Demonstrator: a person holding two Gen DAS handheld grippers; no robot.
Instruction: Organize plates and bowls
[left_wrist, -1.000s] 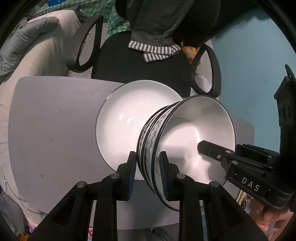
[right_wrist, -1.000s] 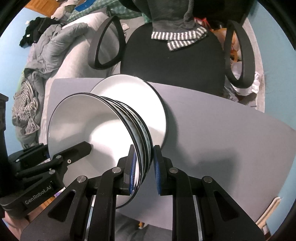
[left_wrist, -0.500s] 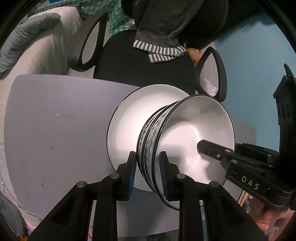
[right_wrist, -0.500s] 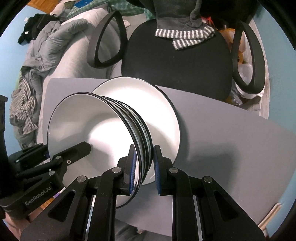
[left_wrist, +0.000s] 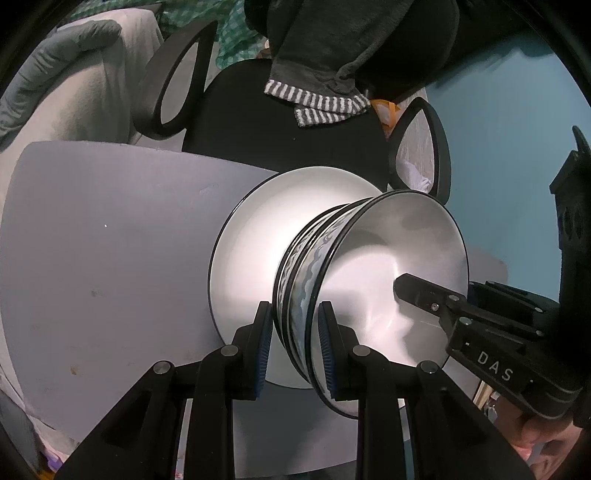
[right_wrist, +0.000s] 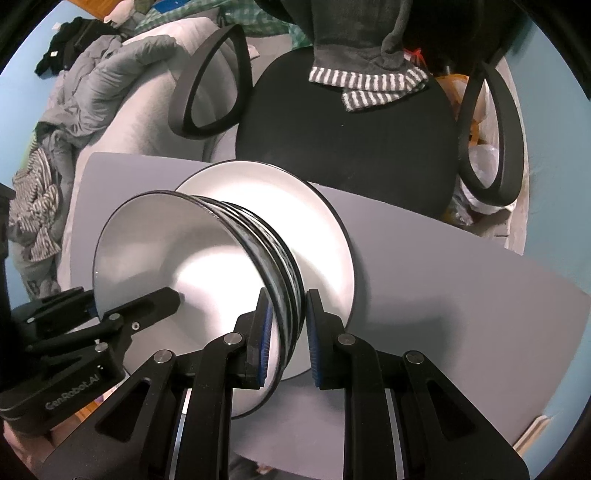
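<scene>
Bowls over plate, chair behind the table

The stack of bowls (left_wrist: 314, 266) sits above the plate (left_wrist: 251, 251) on the table (left_wrist: 110, 240); the chair (right_wrist: 347, 136) stands behind (towel (right_wrist: 369, 85) draped over it).

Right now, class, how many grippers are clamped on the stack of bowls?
2: the left gripper pinches one side of the bowls' rims, the right gripper pinches the opposite side.

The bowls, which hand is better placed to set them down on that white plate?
Neither alone. The left gripper and right gripper each clamp an opposite rim of the bowls above the plate, so probably both lower together.
</scene>
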